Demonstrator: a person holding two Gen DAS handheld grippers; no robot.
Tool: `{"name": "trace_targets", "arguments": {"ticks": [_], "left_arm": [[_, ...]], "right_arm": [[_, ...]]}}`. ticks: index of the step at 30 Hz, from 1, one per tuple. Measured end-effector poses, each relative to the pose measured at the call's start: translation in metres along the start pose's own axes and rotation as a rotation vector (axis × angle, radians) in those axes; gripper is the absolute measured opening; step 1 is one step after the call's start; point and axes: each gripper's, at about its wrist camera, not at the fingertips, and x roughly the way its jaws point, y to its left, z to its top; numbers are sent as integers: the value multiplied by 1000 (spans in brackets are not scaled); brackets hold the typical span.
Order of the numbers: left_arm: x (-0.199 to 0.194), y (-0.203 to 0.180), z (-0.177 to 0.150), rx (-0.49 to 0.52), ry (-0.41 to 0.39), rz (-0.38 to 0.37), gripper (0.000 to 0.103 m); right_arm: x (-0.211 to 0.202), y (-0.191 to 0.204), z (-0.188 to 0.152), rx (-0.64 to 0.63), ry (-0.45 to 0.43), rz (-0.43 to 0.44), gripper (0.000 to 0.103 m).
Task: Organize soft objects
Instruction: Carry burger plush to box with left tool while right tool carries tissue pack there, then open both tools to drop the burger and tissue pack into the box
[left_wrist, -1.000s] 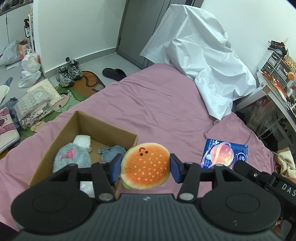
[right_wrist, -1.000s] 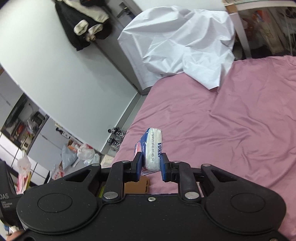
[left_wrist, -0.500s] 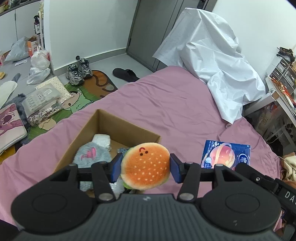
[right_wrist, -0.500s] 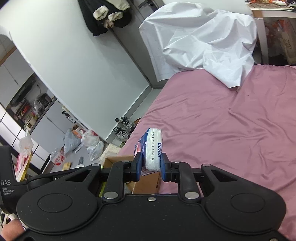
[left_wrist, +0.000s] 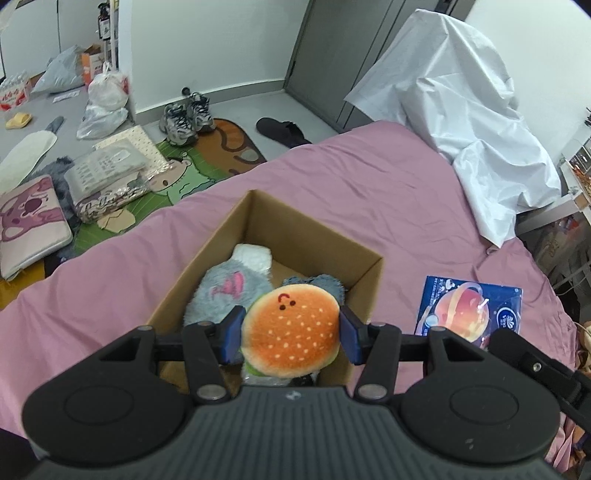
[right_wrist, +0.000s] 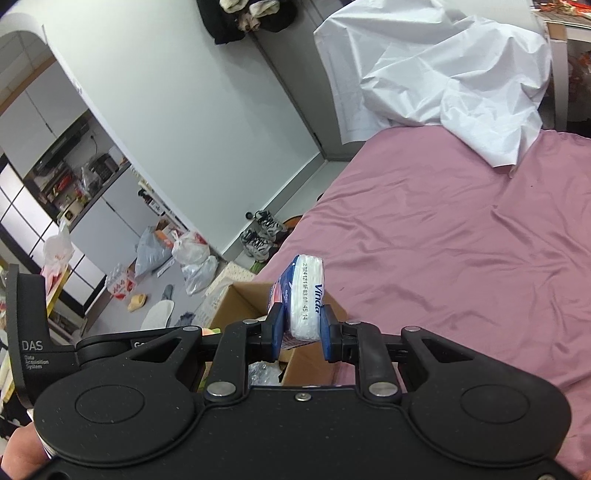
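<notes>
Left tongs (left_wrist: 290, 330) around burger plush (left_wrist: 291, 334) — above cardboard box (left_wrist: 314, 240).

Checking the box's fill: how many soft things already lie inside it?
3: a grey plush, a white cloth behind it, a blue fuzzy piece beside it in the box. More may be hidden.

We looked from the left wrist camera forward along its jaws and down into the open cardboard box (left_wrist: 258, 236) on the pink bed (left_wrist: 369, 184), close above it, with the floor and a pair of sneakers (left_wrist: 186, 118) beyond. From the right wrist camera we looked along its jaws at a tilt, higher over the bed (right_wrist: 461, 240), catching only a corner of the box (right_wrist: 240, 299) low in the frame. Both views shared the box, the bed, the white sheet (left_wrist: 461, 110) (right_wrist: 443, 66) heaped at its far end, and the sneakers (right_wrist: 262, 232) by the wall.
</notes>
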Motion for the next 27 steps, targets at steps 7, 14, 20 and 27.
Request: {"name": "trace_targets", "arguments": {"ticks": [7, 14, 20, 27], "left_arm": [[11, 20, -2, -31, 32, 21, 53], [20, 32, -3, -32, 65, 48, 60], [20, 41, 0, -49, 52, 60, 73], [20, 45, 7, -60, 54, 30, 73]], "right_arm": [[16, 15, -6, -33, 26, 12, 20], [36, 29, -13, -67, 61, 7, 20], [46, 33, -14, -75, 69, -2, 20], [57, 35, -15, -78, 54, 4, 20]]}}
